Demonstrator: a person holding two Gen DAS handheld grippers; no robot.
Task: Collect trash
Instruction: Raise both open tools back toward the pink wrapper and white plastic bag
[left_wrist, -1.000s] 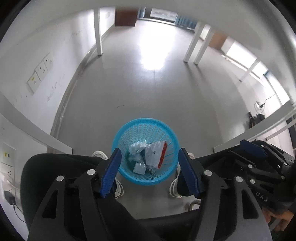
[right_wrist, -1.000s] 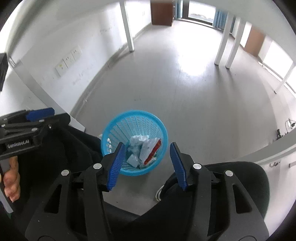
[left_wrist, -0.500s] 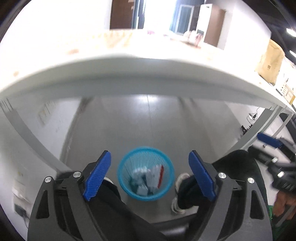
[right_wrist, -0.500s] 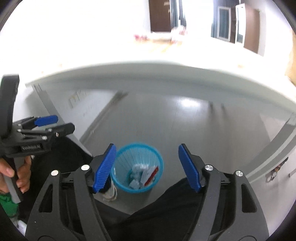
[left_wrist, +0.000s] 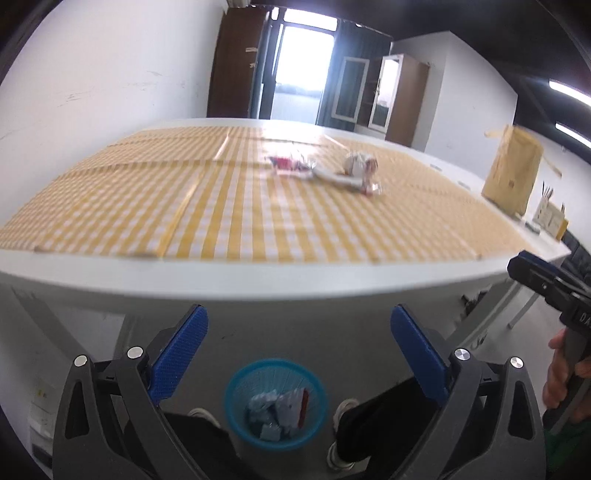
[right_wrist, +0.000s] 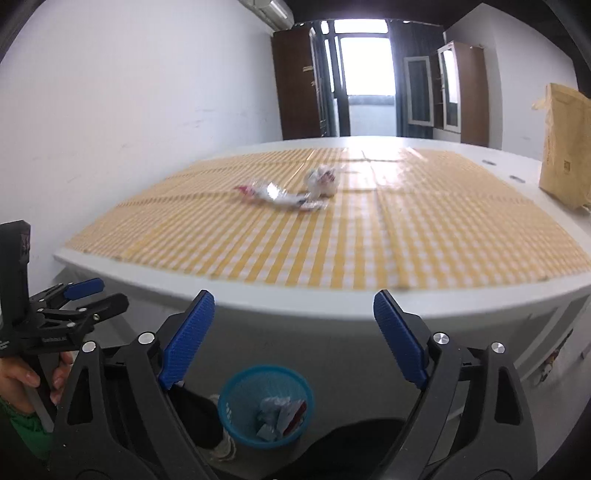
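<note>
- Both views have swung up since a second ago: then they looked straight down into the bin, now they clear the near edge of the table (left_wrist: 280, 284) and take in its checked cloth (left_wrist: 258, 206).
- Your left gripper (left_wrist: 299, 350) and right gripper (right_wrist: 295, 332) hang in front of the near edge, below the top. Both sets of jaws are opening, wide apart, with nothing between them.
- What is left to collect lies well in from the near edge, toward the middle of the cloth: a crumpled white ball (right_wrist: 320, 180) and a flat clear wrapper (right_wrist: 275, 195) with red on it, just beside each other.
- The bin (right_wrist: 236, 391) stands on the floor under the near edge, by your shoes, with paper and wrappers already in it.
- To do this reach well, I would bring the grippers over the edge first, then go forward. Take one piece per gripper, perhaps the ball with the right and the wrapper with the left.
- The wrapper looks thin and slippery; come at it low and pinch a raised fold.
- Motion blur smears both pieces, so I cannot tell whether they touch, or whether the wrapper is one piece or several.
- A brown bag (right_wrist: 565, 147) near the far right corner is cut off in the right view; whether it is trash is unclear.
</note>
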